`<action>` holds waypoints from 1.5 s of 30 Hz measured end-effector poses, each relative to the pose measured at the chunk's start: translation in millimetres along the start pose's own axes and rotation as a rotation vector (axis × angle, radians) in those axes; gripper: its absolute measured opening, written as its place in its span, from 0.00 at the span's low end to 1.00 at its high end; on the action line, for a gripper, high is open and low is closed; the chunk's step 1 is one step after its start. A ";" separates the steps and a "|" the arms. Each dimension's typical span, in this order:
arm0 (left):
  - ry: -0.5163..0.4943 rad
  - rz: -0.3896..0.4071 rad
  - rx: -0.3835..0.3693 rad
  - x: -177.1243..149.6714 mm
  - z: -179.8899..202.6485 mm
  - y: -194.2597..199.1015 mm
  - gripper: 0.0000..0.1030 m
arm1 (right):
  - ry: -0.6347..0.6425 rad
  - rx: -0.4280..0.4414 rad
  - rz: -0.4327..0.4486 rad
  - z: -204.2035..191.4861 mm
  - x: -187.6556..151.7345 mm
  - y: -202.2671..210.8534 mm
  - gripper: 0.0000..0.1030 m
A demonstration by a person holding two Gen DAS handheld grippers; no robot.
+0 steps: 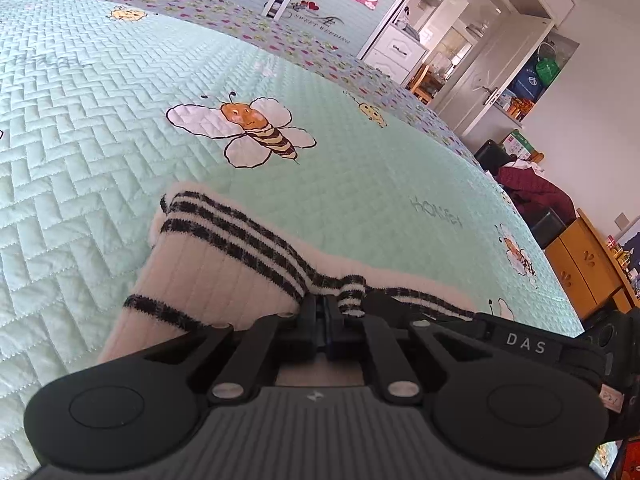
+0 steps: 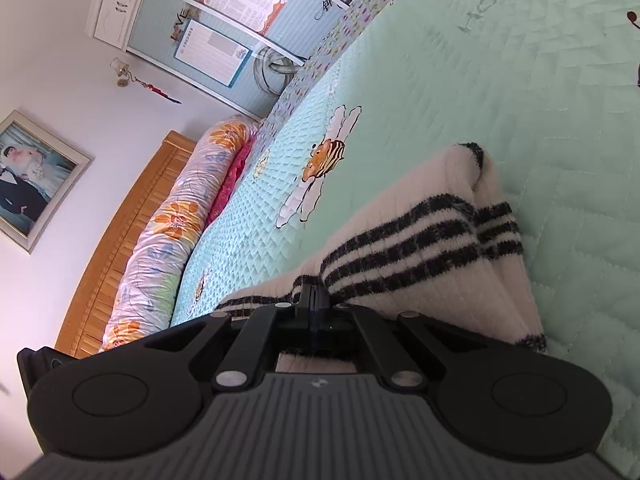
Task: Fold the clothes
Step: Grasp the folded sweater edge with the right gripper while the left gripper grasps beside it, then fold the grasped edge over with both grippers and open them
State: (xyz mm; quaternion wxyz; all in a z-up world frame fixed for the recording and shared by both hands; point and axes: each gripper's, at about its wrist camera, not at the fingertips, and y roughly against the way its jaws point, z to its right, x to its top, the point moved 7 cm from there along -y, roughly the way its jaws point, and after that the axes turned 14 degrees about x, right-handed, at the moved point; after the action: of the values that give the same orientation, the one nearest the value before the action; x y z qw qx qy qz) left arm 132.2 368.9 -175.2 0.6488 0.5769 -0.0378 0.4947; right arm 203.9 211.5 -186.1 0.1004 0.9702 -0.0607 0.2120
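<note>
The left claw (image 1: 325,312) has its 2 black fingers pressed together on a bunched edge of a cream knitted sweater (image 1: 208,264) with black stripes. The knit is pinched right at the fingertips, and a twisted band of 3 stripes runs from there up and to the left across the fabric. To the right of this claw, a black part marked "DAS" (image 1: 526,346) sits close by, low in the view.

The right claw (image 2: 314,300) is likewise clamped tight on the same sweater (image 2: 420,240), gripping a striped fold. From the fingertips the cream fabric rises away to the far right, with 3 dark stripes crossing it and a dark-trimmed corner at the far end.

The sweater lies on a bed, partly lifted off a mint green quilted bedspread (image 1: 100,140) printed with cartoon bees (image 1: 248,128). A floral rolled duvet (image 2: 180,216) and a pink pillow rest against a wooden headboard (image 2: 120,240) at the bed's end. Beyond the bed stand white wardrobes (image 1: 500,60) and a yellow wooden cabinet (image 1: 580,268). A framed photograph (image 2: 32,180) hangs on the wall near the headboard.
</note>
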 end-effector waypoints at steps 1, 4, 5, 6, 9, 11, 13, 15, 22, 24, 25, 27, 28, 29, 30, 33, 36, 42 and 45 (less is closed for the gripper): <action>0.019 -0.028 0.000 4.1 -0.5 2.7 0.07 | -0.012 -0.016 -0.004 -4.1 0.8 2.3 0.00; 0.087 -0.045 0.009 20.1 -4.3 27.6 0.06 | -0.035 -0.046 -0.003 -27.8 4.1 14.4 0.03; 0.086 -0.018 0.010 25.8 -4.5 37.0 0.08 | -0.028 -0.028 0.005 -39.1 4.9 17.7 0.10; 0.078 0.013 0.011 31.4 -4.4 45.7 0.10 | -0.026 -0.004 0.011 -49.4 4.6 20.4 0.11; 0.075 0.030 0.063 39.5 -10.8 46.2 0.13 | -0.063 0.052 -0.008 -64.8 -3.1 16.0 0.11; 0.101 -0.003 0.095 34.9 -22.0 31.7 0.15 | -0.081 0.072 -0.035 -65.6 -12.2 7.6 0.11; 0.122 -0.026 0.113 22.6 -33.9 16.6 0.14 | -0.079 0.040 -0.075 -53.8 -23.6 -2.1 0.11; 0.166 -0.011 0.096 8.2 -44.8 9.9 0.14 | -0.084 0.004 -0.112 -26.9 -34.9 -8.7 0.00; 0.183 0.077 0.073 -7.1 -51.7 12.0 0.09 | -0.017 0.113 -0.104 -17.4 -37.1 -3.4 0.00; 0.172 0.082 0.078 -6.6 -50.7 12.1 0.09 | 0.000 0.126 -0.111 -17.8 -36.7 -4.2 0.00; 0.157 0.088 0.086 -6.3 -48.9 12.6 0.09 | 0.006 0.124 -0.111 -18.9 -36.4 -4.1 0.00; 0.124 0.099 0.111 -5.8 -44.5 15.7 0.09 | 0.011 0.121 -0.107 -20.6 -36.2 -2.0 0.00; 0.111 0.100 0.123 -5.1 -42.4 17.0 0.09 | 0.001 0.116 -0.103 -21.7 -35.9 -0.1 0.00; 0.104 0.091 0.133 -3.5 -41.0 18.3 0.09 | -0.011 0.109 -0.099 -22.8 -35.7 2.0 0.00; 0.110 0.071 0.137 -1.3 -41.0 20.2 0.09 | -0.024 0.103 -0.095 -23.9 -35.5 4.0 0.00; 0.190 -0.003 0.126 7.0 -44.5 33.1 0.08 | -0.103 0.086 -0.070 -29.3 -28.7 17.6 0.01; 0.219 0.028 0.051 17.9 -28.0 62.5 0.09 | -0.127 0.080 0.025 -35.3 -8.4 43.6 0.16; 0.093 0.008 0.039 -3.8 14.8 44.7 0.40 | -0.140 -0.011 0.114 -3.1 10.9 46.4 0.22; 0.107 0.088 0.028 -28.7 5.1 30.9 0.38 | -0.154 -0.058 0.147 17.4 16.1 43.5 0.15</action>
State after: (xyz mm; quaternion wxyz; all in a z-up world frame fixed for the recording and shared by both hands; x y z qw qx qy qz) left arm 99.1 342.9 -169.3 0.6196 0.5564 -0.0216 0.5532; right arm 218.4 164.1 -187.4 0.1076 0.9732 -0.1452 0.1420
